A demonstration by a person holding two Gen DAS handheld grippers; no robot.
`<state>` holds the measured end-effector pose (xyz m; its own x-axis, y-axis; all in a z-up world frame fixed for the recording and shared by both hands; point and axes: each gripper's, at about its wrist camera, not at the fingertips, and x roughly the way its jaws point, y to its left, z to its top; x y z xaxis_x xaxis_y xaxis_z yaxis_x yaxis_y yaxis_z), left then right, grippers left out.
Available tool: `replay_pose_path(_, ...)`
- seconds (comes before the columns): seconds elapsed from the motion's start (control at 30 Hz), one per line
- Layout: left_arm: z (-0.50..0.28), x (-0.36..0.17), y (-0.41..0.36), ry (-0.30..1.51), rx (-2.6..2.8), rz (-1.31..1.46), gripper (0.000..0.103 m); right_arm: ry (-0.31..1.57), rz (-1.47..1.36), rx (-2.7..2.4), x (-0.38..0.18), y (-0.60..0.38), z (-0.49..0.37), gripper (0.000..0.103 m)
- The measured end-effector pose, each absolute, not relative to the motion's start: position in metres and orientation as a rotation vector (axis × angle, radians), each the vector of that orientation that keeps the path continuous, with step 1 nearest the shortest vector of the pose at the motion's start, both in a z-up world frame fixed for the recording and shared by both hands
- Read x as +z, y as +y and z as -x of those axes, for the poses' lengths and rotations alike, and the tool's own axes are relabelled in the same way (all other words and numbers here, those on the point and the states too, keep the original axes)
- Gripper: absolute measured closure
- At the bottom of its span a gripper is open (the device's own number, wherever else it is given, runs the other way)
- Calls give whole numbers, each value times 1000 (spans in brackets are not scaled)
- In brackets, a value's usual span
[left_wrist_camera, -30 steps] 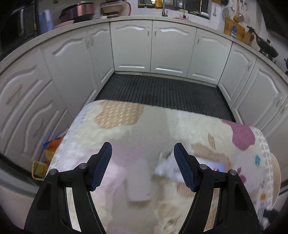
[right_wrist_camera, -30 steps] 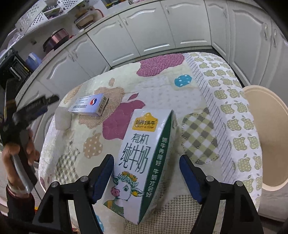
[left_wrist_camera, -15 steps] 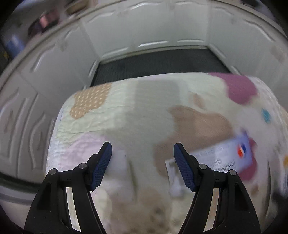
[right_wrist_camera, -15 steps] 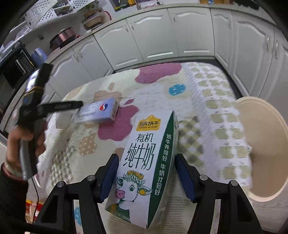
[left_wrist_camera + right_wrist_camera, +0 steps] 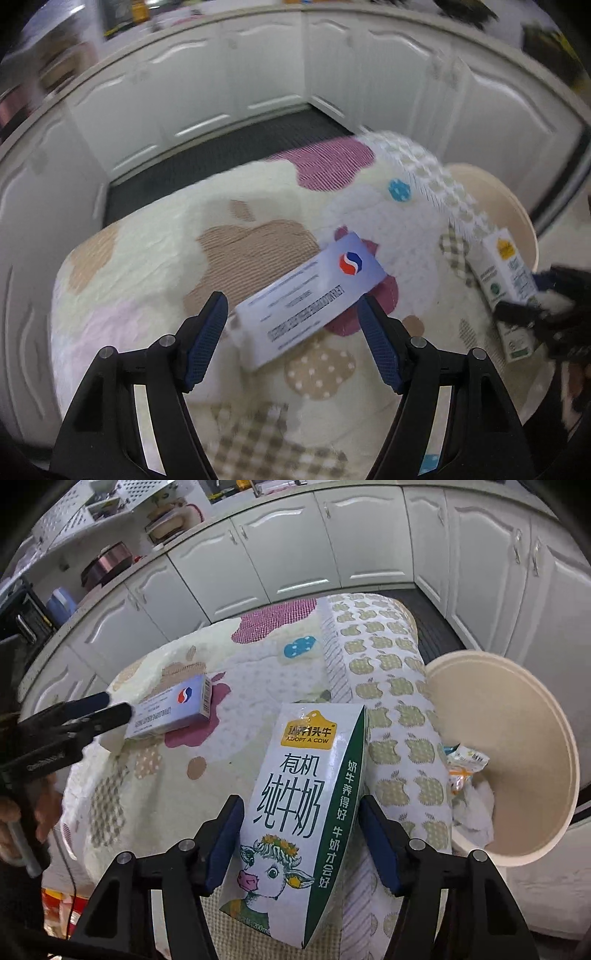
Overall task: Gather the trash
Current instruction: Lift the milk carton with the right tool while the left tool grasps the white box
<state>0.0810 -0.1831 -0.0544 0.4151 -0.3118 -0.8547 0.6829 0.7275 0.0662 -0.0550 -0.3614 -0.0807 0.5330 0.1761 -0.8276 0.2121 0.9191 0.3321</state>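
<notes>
A flat blue-white box (image 5: 308, 291) with a red and blue logo lies on the quilted table cover, between the open fingers of my left gripper (image 5: 291, 332). It also shows in the right wrist view (image 5: 173, 709). A white and green milk carton (image 5: 299, 812) with a cow picture stands between the fingers of my right gripper (image 5: 301, 836). The blue pads sit right at its sides. It also shows in the left wrist view (image 5: 508, 280). A cream bin (image 5: 535, 746) with wrappers inside stands at the table's right edge.
The table cover (image 5: 258, 672) has apple patches and drapes over the edges. White kitchen cabinets (image 5: 295, 550) curve around the back. A dark ribbed floor mat (image 5: 221, 151) lies beyond the table. The person's left hand shows in the right wrist view (image 5: 22, 812).
My left gripper has swung right, bringing the flat box between its fingers. My right gripper's fingers have narrowed around the milk carton.
</notes>
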Motion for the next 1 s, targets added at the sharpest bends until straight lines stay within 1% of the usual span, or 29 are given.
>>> replay_pose_path(0.07,-86,-63,-190,946,-658,-504,31,1017,-460,-19,-82,-363,58,40)
replay_pose_path(0.2,-89,-73,-201,915,-714,-623,31,994,-462,-3,-82,-363,58,33)
replay_pose_path(0.27,-87,-75,-206,907,-752,-658,30,1002,-456,-10,-83,-363,55,32)
replay_pose_path(0.37,-85,-80,-217,903,-790,-727,24,1002,-464,-10,-83,-363,50,31)
replay_pose_path(0.47,-79,-94,-225,898,-787,-849,24,1002,-460,-8,-82,-361,47,30)
replay_pose_path(0.5,-76,-93,-225,864,-791,-857,23,1003,-459,-5,-82,-360,46,30)
replay_pose_path(0.57,-78,-93,-226,859,-780,-868,23,1005,-448,-6,-83,-357,43,30)
replay_pose_path(0.63,-84,-91,-225,888,-759,-815,28,1010,-413,-20,-84,-353,40,30)
replay_pose_path(0.67,-88,-89,-225,904,-750,-781,42,1010,-386,-30,-84,-349,38,32)
replay_pose_path(0.7,-90,-88,-226,922,-730,-764,46,1007,-365,-34,-83,-347,38,50)
replay_pose_path(0.73,-92,-86,-226,925,-713,-753,48,1009,-347,-27,-83,-345,37,51)
replay_pose_path(0.77,-92,-81,-224,926,-701,-728,53,1007,-354,-20,-82,-344,38,51)
replay_pose_path(0.8,-91,-78,-223,931,-701,-709,75,999,-362,-9,-79,-344,40,51)
replay_pose_path(0.83,-91,-74,-221,926,-691,-694,76,990,-359,-5,-76,-343,42,51)
replay_pose_path(0.87,-91,-69,-219,922,-675,-676,80,975,-349,-6,-72,-343,45,51)
replay_pose_path(1.0,-85,-49,-213,967,-713,-552,80,927,-349,-2,-56,-344,54,51)
